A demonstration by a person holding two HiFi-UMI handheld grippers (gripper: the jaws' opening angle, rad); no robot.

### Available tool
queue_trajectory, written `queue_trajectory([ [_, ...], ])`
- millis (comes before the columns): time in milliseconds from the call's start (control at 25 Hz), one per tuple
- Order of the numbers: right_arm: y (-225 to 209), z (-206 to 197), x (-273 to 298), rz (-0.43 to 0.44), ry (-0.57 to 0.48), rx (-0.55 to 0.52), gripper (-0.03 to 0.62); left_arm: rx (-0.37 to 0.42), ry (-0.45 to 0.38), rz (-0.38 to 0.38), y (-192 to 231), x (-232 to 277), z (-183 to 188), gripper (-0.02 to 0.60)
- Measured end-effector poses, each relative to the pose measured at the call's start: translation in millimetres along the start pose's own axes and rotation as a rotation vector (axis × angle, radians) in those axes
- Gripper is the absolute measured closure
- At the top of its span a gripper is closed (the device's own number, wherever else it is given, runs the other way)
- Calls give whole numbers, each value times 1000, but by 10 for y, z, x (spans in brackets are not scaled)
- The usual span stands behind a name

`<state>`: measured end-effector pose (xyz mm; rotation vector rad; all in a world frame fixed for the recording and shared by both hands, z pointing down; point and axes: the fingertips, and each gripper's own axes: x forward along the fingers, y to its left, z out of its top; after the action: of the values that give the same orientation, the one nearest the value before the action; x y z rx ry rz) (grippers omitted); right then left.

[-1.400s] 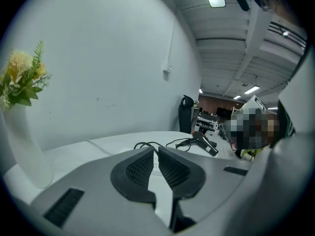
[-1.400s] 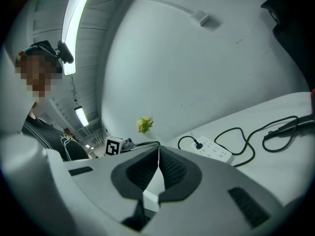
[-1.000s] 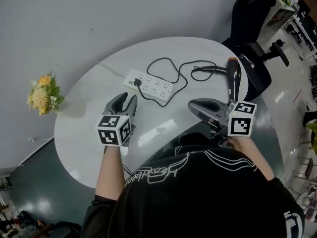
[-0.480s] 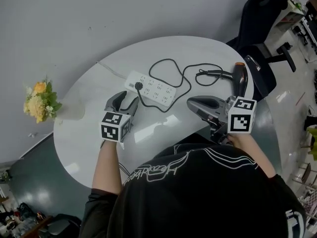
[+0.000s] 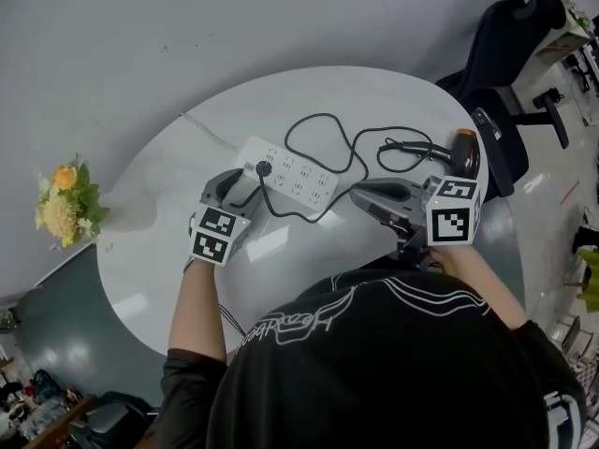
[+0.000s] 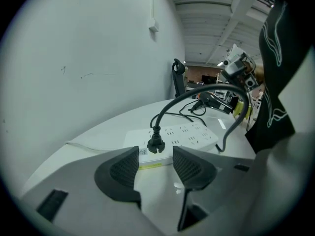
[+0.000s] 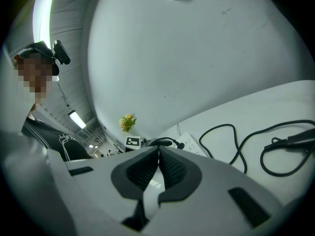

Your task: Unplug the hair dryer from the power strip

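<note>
**Left gripper wide at the plug, right gripper closed**

The left gripper (image 5: 232, 187) was low over the table (image 5: 150, 251). Its jaws had just been opening and stood wide apart, with nothing between them. Straight ahead of the gap, just beyond the fingertips, the black plug (image 6: 156, 145) sat in a socket at the near end of the strip (image 6: 189, 134). No pad touched it.

From the plug the cord (image 5: 348, 148) curved away from this gripper and looped over the table to the dryer (image 5: 465, 148). The dryer lay beyond the right gripper (image 5: 360, 197), on that gripper's right.

The right gripper's jaws were pressed together and empty. It pointed across the table toward the strip's other end, which lay near its tips.

Flowers (image 5: 61, 204) stood well off to the left gripper's left.
</note>
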<state>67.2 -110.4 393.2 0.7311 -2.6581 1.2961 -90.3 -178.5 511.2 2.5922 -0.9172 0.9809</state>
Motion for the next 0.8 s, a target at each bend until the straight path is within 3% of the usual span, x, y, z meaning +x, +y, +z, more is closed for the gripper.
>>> queue_trajectory([
  [280,-141,47,229,29,66,20,597,64,17,-17,22,120,-4,383],
  [560,-245,58,330,33,90,11,597,18,8,-60,49,182,-55,382],
  [800,-325,95,490,49,107,-6,597,23,-18,-75,57,185,-42,382],
])
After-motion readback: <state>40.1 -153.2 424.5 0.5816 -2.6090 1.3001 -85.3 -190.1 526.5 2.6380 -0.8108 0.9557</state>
